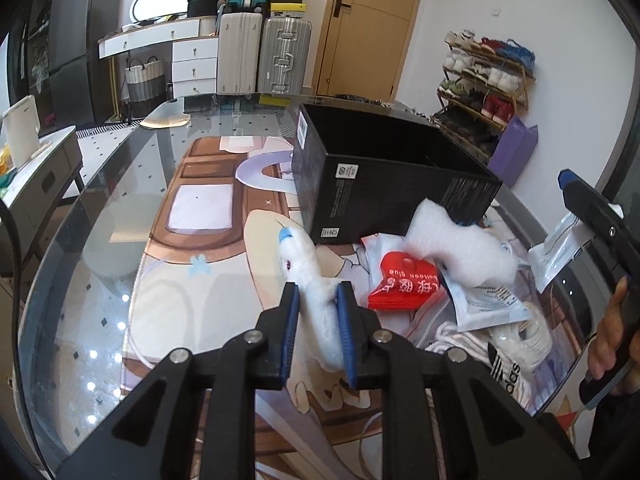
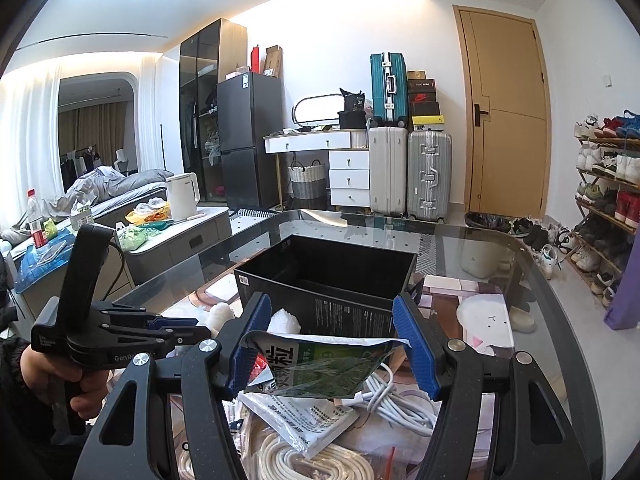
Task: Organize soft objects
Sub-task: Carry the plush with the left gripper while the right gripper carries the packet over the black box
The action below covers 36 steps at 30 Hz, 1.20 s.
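My left gripper (image 1: 318, 296) is shut on a long white plush toy (image 1: 310, 276) with a blue tip, held just left of the pile. My right gripper (image 2: 338, 344) is shut on a flat green and white snack packet (image 2: 320, 364), held in front of the open black box (image 2: 332, 276), which also shows in the left wrist view (image 1: 384, 180). A fluffy white soft piece (image 1: 460, 248) lies against the box. The left gripper shows in the right wrist view (image 2: 176, 326); the right gripper's finger and packet show at the left wrist view's right edge (image 1: 560, 248).
A pile on the glass table (image 1: 120, 280) holds a red packet (image 1: 404, 282), white packets (image 1: 484, 304), coiled white cables (image 2: 396, 400) and cream rope (image 2: 312, 464). A side table with a kettle (image 2: 182, 196) stands left; a shoe rack (image 2: 608, 200) stands right.
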Each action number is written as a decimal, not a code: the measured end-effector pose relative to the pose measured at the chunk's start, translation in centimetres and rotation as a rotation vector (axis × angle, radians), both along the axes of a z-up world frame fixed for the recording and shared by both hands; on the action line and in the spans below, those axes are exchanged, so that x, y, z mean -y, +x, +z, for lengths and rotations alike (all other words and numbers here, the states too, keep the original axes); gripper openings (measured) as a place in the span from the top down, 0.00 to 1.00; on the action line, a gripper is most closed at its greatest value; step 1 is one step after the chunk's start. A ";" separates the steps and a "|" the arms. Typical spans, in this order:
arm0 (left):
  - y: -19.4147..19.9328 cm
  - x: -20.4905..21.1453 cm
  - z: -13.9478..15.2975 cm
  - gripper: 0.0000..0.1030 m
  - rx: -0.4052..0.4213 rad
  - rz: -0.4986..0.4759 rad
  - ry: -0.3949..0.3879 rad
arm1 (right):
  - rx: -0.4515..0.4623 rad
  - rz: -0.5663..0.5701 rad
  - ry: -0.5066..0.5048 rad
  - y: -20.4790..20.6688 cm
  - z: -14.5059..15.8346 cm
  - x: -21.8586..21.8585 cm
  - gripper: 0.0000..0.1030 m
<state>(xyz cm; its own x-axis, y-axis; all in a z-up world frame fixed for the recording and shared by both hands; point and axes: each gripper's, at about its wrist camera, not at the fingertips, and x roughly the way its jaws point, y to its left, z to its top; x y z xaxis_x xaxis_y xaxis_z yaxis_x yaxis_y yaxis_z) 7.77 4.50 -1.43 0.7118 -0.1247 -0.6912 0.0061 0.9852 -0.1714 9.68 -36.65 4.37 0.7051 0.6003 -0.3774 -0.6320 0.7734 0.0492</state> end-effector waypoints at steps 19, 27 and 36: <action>-1.2 -0.6 1.5 0.83 0.058 -0.010 -0.052 | 0.004 -0.005 0.000 0.3 0.3 0.1 0.37; -1.9 -0.5 4.5 0.85 0.155 -0.020 -0.033 | 0.020 -0.015 -0.017 1.3 1.7 -0.7 0.37; -1.6 -0.7 5.2 0.85 0.171 -0.032 -0.030 | 0.034 -0.013 -0.015 2.2 2.2 -1.5 0.37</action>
